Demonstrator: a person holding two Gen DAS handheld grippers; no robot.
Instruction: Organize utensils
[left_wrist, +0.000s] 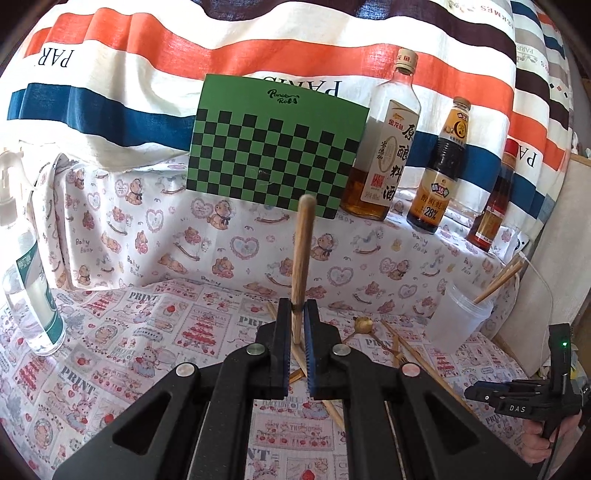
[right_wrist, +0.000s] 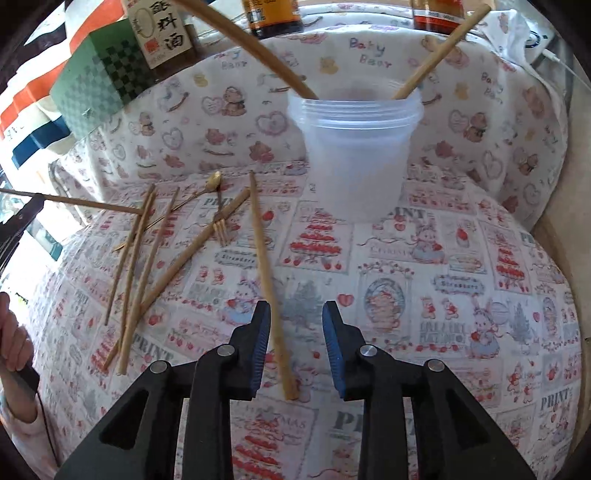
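Pinching a wooden chopstick (left_wrist: 302, 258) tight, the left gripper (left_wrist: 298, 314) holds it up; right gripper (right_wrist: 295, 317) is apart over another stick (right_wrist: 271, 291) near the cup (right_wrist: 354, 147).

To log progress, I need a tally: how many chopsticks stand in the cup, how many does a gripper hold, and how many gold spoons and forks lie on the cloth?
Chopsticks in cup: 2
Chopstick in left gripper: 1
Gold spoon: 1
Gold fork: 1
Total: 5

Three bottles (left_wrist: 436, 166), one cup (right_wrist: 356, 147)
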